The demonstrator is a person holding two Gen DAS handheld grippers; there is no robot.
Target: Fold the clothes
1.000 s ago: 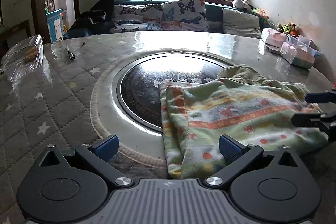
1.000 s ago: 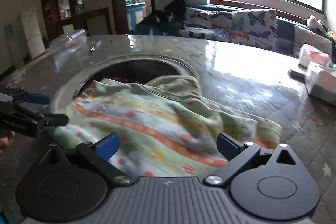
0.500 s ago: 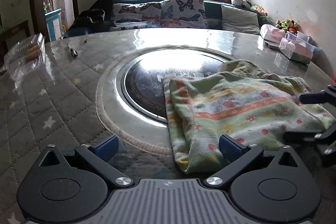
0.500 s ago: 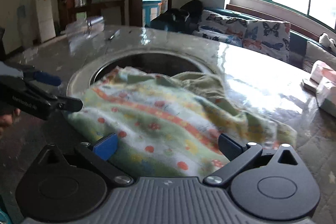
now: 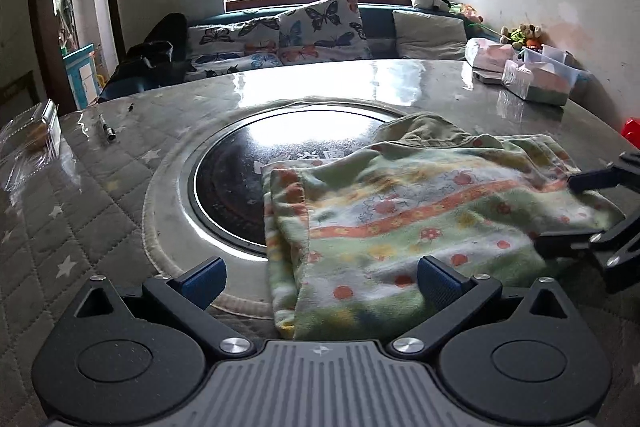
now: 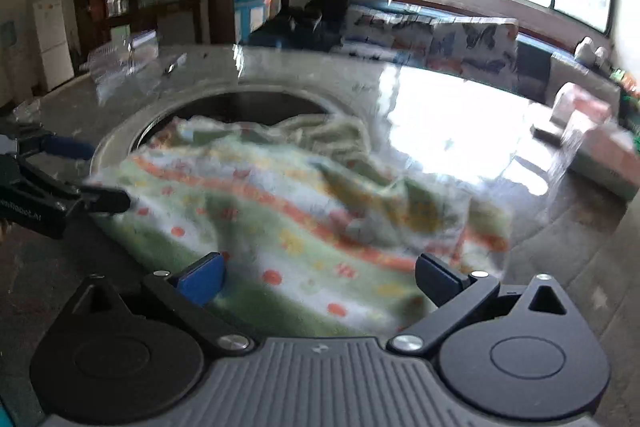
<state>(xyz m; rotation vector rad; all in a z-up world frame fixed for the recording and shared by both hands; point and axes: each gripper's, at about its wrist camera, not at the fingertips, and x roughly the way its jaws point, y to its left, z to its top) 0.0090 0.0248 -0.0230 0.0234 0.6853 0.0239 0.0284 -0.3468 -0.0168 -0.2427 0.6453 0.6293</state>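
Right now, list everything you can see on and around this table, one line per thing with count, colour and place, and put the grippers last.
Fleece garment with orange stripes and dots: one, green and white, lying partly folded over the table's right half.
Round dark glass inset: one, black, table centre, partly under the garment.
Quilted star-print table cover: one, grey, over the table.
Pen: one, dark, far left of the table.
Clear plastic box: one, left edge.
Tissue packs: a few, pink and green, far right.
Butterfly-print cushions: several, white, on the bench under the window.
Left gripper: open, at the garment's near edge.
Right gripper: open, over the garment.
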